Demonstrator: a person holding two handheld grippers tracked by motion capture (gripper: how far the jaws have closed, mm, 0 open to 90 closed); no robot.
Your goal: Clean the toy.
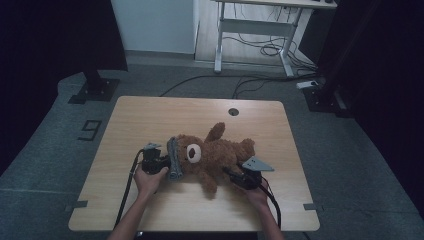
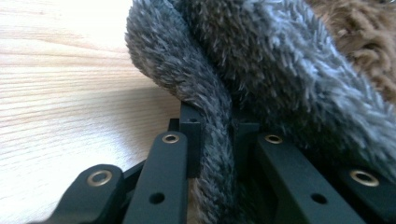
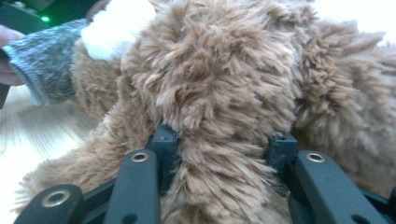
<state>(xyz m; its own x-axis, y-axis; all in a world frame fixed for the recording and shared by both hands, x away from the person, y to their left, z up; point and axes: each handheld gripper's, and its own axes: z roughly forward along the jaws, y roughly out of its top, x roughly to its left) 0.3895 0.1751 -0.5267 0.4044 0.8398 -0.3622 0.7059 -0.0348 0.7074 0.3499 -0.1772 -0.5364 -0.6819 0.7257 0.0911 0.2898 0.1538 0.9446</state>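
To finish pulling the grey hat (image 1: 173, 159) over the head of the brown teddy bear (image 1: 215, 156) cleanly, I judged it best to keep my right gripper (image 1: 234, 176) steady as an anchor, its jaws partly closed and pressed into a thick bunch of brown fur, while my left gripper (image 1: 161, 164), clamped tight on the hat's rim, drew the fabric evenly toward the bear without twisting. The bear lay on its side at the centre of the wooden table (image 1: 150, 120), shaggy and mid-brown with a white muzzle patch, the fuzzy grey hat sitting at its head toward the left of the high view.
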